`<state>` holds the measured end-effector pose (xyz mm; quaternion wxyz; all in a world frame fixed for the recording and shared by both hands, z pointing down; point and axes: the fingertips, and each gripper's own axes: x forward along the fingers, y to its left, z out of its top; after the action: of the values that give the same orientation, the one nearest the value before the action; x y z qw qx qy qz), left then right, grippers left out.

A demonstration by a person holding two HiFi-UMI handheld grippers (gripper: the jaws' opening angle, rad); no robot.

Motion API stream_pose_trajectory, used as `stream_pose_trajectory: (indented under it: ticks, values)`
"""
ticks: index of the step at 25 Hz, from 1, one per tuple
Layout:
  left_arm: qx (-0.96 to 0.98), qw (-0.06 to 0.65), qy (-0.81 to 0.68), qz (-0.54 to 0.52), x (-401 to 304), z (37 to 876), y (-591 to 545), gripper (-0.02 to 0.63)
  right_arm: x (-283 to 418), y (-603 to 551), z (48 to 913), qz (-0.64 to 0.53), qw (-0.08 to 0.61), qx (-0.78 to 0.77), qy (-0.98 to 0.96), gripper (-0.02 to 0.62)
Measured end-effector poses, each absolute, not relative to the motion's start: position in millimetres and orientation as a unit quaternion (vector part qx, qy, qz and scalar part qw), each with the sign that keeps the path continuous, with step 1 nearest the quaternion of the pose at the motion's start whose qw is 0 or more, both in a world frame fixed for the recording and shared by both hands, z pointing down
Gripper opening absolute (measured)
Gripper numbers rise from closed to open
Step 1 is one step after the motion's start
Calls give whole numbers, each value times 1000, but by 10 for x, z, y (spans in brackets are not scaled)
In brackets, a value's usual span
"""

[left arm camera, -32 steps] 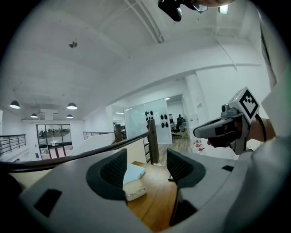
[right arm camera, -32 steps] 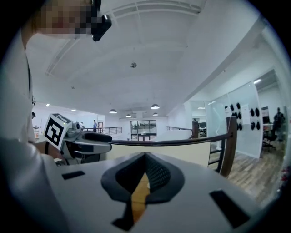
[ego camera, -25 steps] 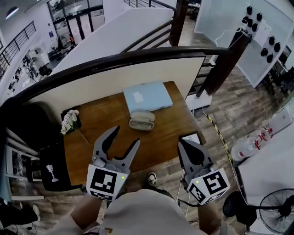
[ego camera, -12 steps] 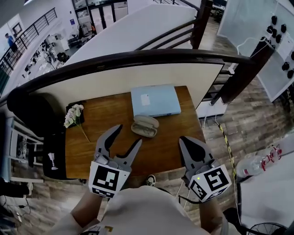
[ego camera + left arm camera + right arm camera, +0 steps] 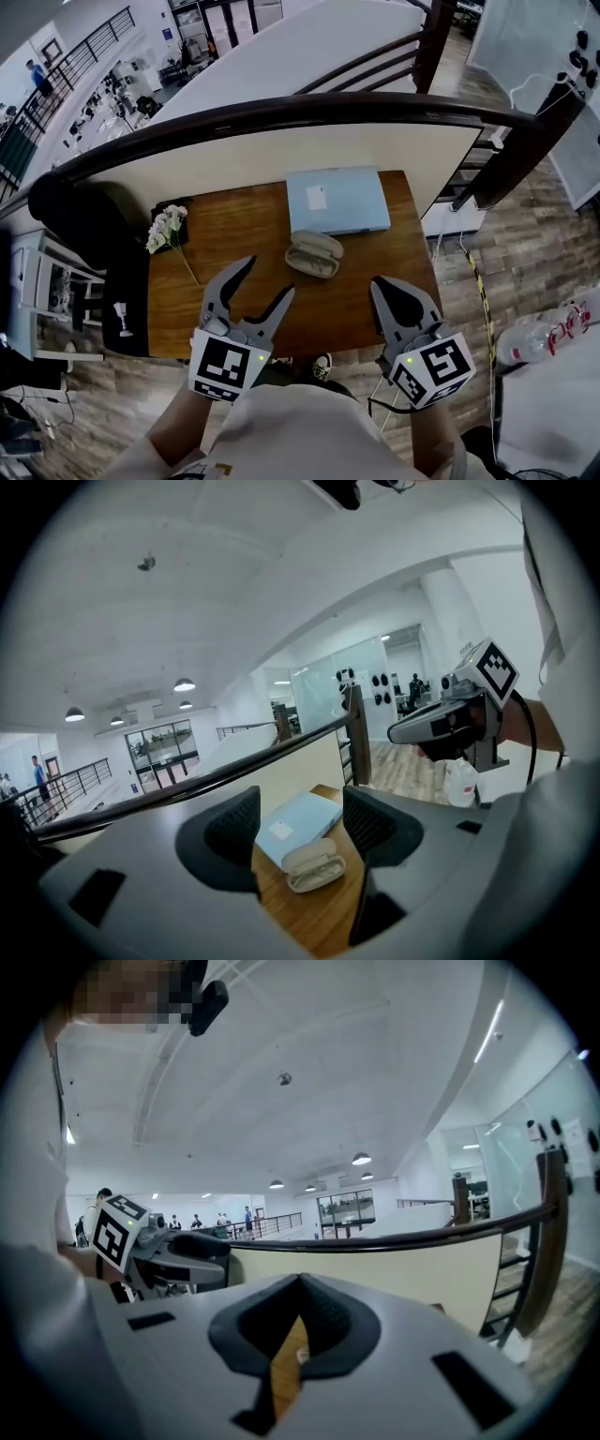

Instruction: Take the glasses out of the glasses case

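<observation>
A beige glasses case (image 5: 314, 254) lies closed on the wooden table (image 5: 244, 234), just in front of a light blue box (image 5: 338, 200). In the left gripper view the glasses case (image 5: 313, 867) shows between the jaws, farther ahead on the table. My left gripper (image 5: 261, 283) hovers open above the table's near edge, left of the case. On the right, my right gripper (image 5: 394, 302) is held shut with nothing in it, near the table's front right corner. No glasses are visible.
A bunch of white flowers (image 5: 167, 228) lies at the table's left edge. A dark curved railing (image 5: 281, 112) with a cream panel runs behind the table. A dark shelf (image 5: 127, 309) sits to the left, and a plastic bottle (image 5: 544, 333) stands on the floor at right.
The head view has shifted, so the table and case sit a little farther right and lower. Both grippers hold their poses: left open, right shut.
</observation>
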<state>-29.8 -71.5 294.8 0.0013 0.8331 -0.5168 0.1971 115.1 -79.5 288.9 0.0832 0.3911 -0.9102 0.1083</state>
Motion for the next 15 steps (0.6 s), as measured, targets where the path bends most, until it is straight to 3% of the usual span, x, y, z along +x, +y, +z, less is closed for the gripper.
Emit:
stream_pose_trajectory:
  ticks: [15]
  values:
    - [883,-12,-365,293,-221,3734,-1259,275,920,-1046,3512,167,122,422,-883,3]
